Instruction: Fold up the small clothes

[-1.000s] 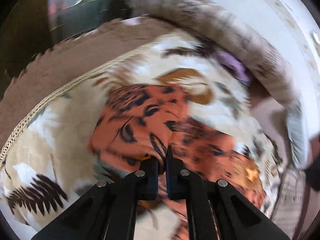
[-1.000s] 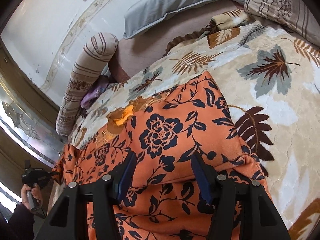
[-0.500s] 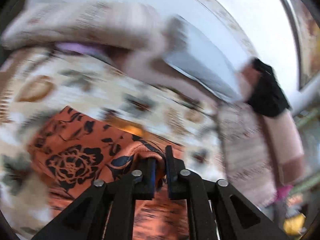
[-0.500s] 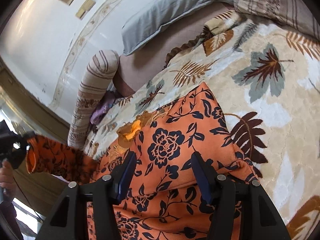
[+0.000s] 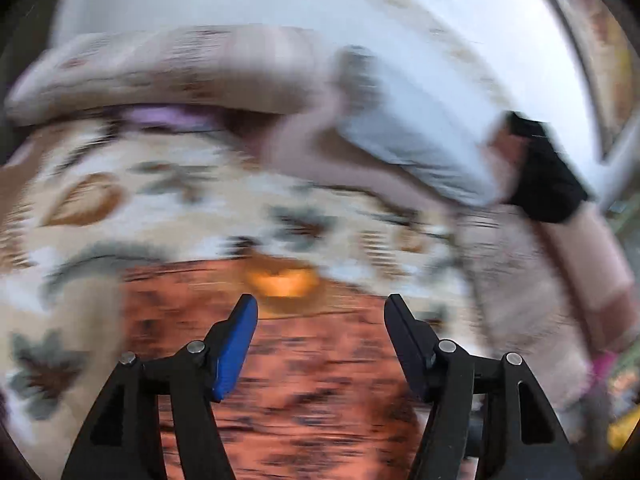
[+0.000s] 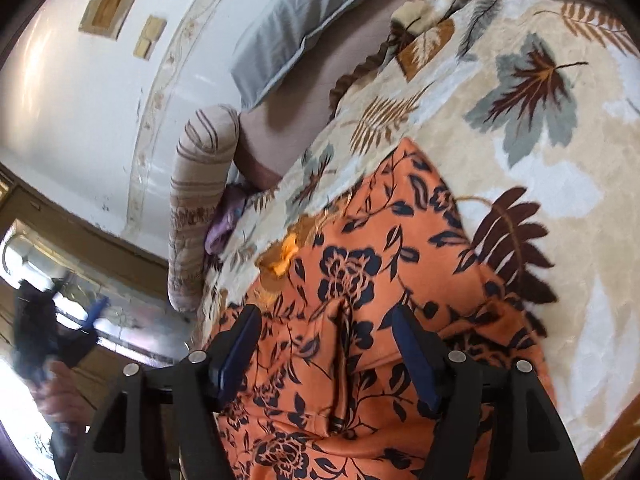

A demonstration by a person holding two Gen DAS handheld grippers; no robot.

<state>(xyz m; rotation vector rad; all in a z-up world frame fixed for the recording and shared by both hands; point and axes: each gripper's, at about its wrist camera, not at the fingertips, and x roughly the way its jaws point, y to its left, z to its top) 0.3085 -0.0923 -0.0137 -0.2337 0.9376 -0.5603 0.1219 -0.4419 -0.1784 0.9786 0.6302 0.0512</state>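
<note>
An orange garment of thin, soft cloth printed with dark navy flowers and vines (image 6: 372, 280) lies spread on a plush cream blanket patterned with grey and brown leaves (image 6: 560, 152), directly under and ahead of the right gripper (image 6: 326, 326). The cloth is folded over itself, with a raised lengthwise pleat running up between the two black fingers and a small bright orange bow or tag (image 6: 286, 256) at its far edge, ahead and to the left of the fingers. The right gripper's blue-padded jaws have just been opening; they stand wide apart above the fabric, the pleat between them but not pressed by either pad. It points forward and down at the bed. Beyond it, a striped beige cylindrical bolster (image 6: 196, 208) lies to the upper left, with a smooth grey pillow (image 6: 304, 20) further ahead against the white wall. The left gripper (image 5: 320, 308) also tilts downward over the same orange garment (image 5: 320, 380), which is heavily blurred in its view; its jaws have just been opening and stand apart with nothing clamped, the cloth lying below them. In the right wrist view, the left gripper (image 6: 94, 314) appears far to the left, blurred, held up by a hand (image 6: 60, 400) beside the bed.
</note>
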